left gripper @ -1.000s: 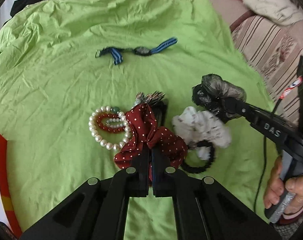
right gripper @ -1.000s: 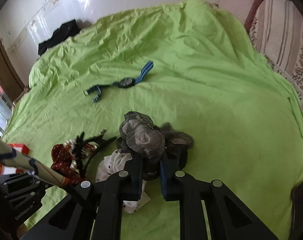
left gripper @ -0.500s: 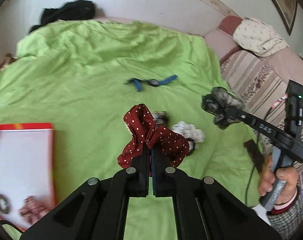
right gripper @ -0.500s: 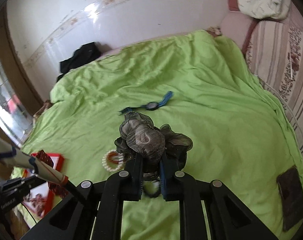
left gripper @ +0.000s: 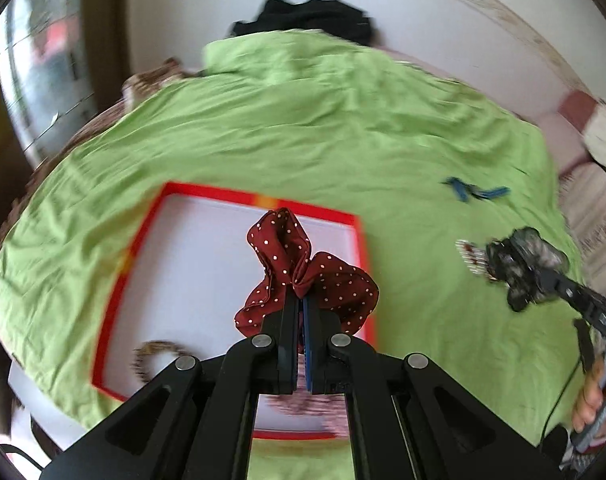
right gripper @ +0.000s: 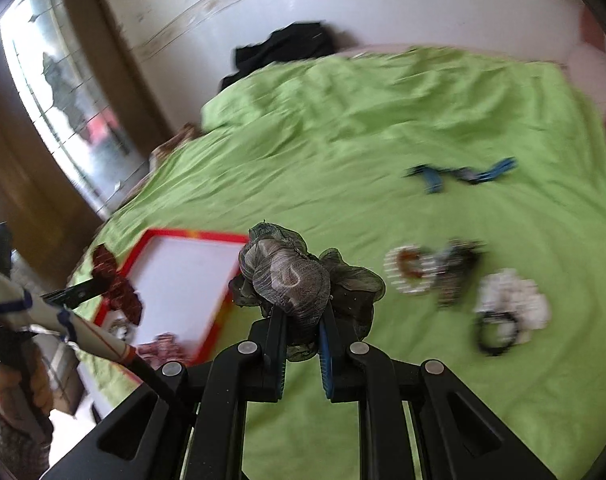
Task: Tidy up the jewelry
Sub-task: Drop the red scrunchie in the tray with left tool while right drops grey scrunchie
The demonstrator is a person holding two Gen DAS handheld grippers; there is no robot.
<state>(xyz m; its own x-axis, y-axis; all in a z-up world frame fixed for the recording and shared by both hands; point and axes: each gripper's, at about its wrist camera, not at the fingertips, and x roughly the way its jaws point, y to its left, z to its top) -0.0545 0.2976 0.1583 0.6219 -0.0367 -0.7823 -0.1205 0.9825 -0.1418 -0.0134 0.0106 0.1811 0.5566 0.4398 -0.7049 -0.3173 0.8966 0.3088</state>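
My left gripper (left gripper: 301,300) is shut on a dark red polka-dot scrunchie (left gripper: 303,272) and holds it above a red-rimmed white tray (left gripper: 143,232) on the green bedspread. My right gripper (right gripper: 301,312) is shut on a grey gauzy scrunchie (right gripper: 291,280), held over the bed right of the tray (right gripper: 223,308); it also shows in the left wrist view (left gripper: 523,264). The tray holds a brown hair tie (left gripper: 151,356) and a pinkish scrunchie (right gripper: 163,350). A pearl bracelet (right gripper: 403,276), a white scrunchie (right gripper: 515,304), a black hair tie (right gripper: 497,332) and a blue-strapped watch (right gripper: 463,174) lie on the bed.
The green bedspread (left gripper: 303,128) covers the bed. Black clothing (right gripper: 283,50) lies at the far edge by the wall. A window (right gripper: 63,100) is at the left. A striped sofa (left gripper: 595,200) stands to the right of the bed.
Both grippers have swung left with their scrunchies. The left gripper now holds the red scrunchie over the tray. The jewelry pile has shifted to the right of both views.
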